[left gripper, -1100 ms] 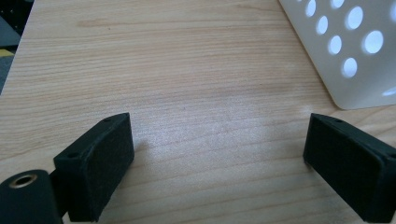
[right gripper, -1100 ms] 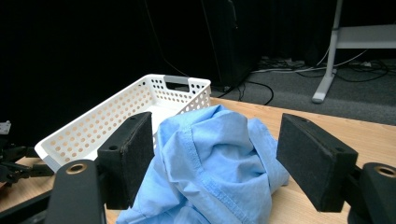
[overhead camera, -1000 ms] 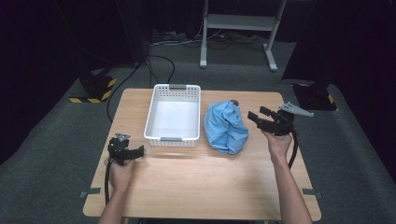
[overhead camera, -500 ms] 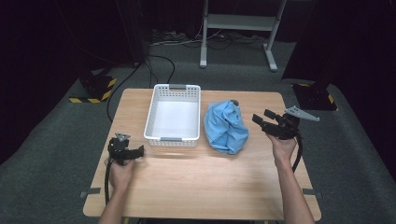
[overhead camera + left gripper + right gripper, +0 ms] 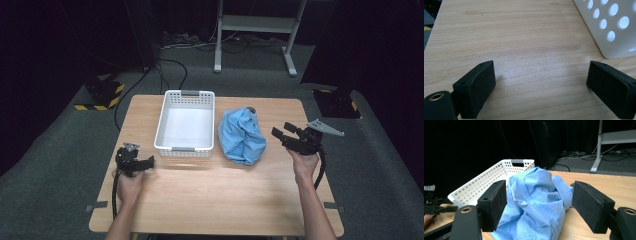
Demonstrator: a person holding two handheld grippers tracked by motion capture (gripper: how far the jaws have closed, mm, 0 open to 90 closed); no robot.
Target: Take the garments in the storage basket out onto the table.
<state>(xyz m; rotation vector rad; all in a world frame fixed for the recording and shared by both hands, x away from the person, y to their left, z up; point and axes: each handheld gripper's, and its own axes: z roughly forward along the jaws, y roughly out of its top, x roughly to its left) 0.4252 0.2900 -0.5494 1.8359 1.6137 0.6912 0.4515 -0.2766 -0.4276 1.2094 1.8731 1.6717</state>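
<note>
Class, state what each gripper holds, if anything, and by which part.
Nothing is held. The right gripper is open, short of the blue shirt; the left gripper is open over bare table.

A basket (image 5: 185, 128) is sitting on the table (image 5: 210, 200), toward its far edge. A crumpled shirt (image 5: 242, 135) is lying just right of it. The left gripper (image 5: 148, 163) is resting near the basket's near-left corner; the right gripper (image 5: 278, 131) is hovering just right of the shirt.
</note>
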